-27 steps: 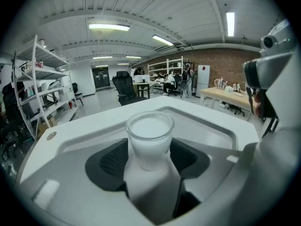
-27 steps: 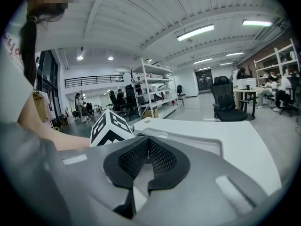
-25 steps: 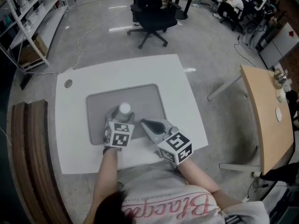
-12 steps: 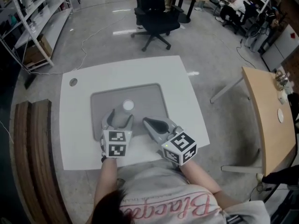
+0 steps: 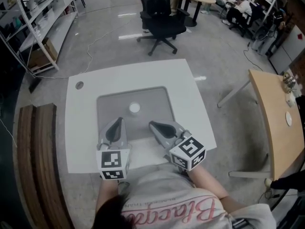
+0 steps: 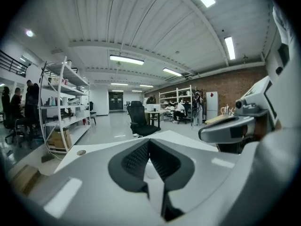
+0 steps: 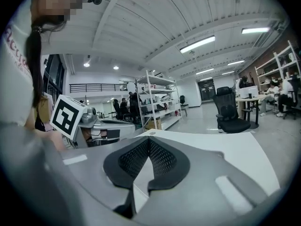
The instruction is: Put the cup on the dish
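A small white cup (image 5: 134,108) stands alone on the grey rectangular dish (image 5: 155,99) in the middle of the white table (image 5: 190,104). My left gripper (image 5: 118,121) is raised over the dish's near edge, short of the cup. Its jaws have just closed with nothing between them, and in the left gripper view the left gripper (image 6: 149,142) has its pads meeting at the tips. My right gripper (image 5: 152,124) hovers beside it over the dish's near right part, apart from the cup. The right gripper (image 7: 148,140) is shut and empty.
A black office chair (image 5: 159,13) stands beyond the table's far edge. A wooden bench (image 5: 35,151) runs along the left, and a wooden table (image 5: 274,118) is at the right. Shelving (image 5: 33,13) fills the far left. A cable hole (image 5: 79,85) sits in the table's far left corner.
The left gripper, open around the cup before, has let go, pulled back toward the person, risen and shut. The cup stays on the dish. The right gripper barely moved.
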The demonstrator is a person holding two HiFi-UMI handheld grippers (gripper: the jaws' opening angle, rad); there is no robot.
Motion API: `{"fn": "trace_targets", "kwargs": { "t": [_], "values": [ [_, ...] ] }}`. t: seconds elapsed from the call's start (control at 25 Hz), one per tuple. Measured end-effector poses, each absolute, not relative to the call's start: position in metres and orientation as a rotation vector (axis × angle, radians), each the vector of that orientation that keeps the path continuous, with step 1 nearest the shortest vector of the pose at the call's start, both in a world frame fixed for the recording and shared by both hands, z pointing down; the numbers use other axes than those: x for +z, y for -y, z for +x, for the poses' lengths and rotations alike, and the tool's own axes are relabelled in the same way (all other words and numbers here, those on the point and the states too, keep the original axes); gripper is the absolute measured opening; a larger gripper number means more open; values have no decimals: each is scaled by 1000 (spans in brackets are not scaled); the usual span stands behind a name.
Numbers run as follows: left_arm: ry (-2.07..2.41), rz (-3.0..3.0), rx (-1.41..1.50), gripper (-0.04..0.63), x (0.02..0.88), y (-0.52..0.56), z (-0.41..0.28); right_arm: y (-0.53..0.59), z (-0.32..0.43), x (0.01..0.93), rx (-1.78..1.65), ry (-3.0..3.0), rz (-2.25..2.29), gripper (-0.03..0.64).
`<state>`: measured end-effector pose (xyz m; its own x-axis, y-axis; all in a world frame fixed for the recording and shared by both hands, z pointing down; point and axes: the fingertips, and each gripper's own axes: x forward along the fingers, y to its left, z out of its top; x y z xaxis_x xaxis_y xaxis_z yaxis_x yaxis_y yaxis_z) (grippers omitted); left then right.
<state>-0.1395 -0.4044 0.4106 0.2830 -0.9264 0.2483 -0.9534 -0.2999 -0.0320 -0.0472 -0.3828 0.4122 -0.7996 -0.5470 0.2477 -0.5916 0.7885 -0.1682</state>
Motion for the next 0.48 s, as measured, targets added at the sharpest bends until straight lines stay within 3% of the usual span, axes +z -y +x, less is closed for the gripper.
{"fn": "trace_targets", "kwargs": {
  "t": [0.48],
  "values": [
    [1819,2418,386,-2,396,393,-131,378,-60,400,283,2801,900,-2]
  ]
}}
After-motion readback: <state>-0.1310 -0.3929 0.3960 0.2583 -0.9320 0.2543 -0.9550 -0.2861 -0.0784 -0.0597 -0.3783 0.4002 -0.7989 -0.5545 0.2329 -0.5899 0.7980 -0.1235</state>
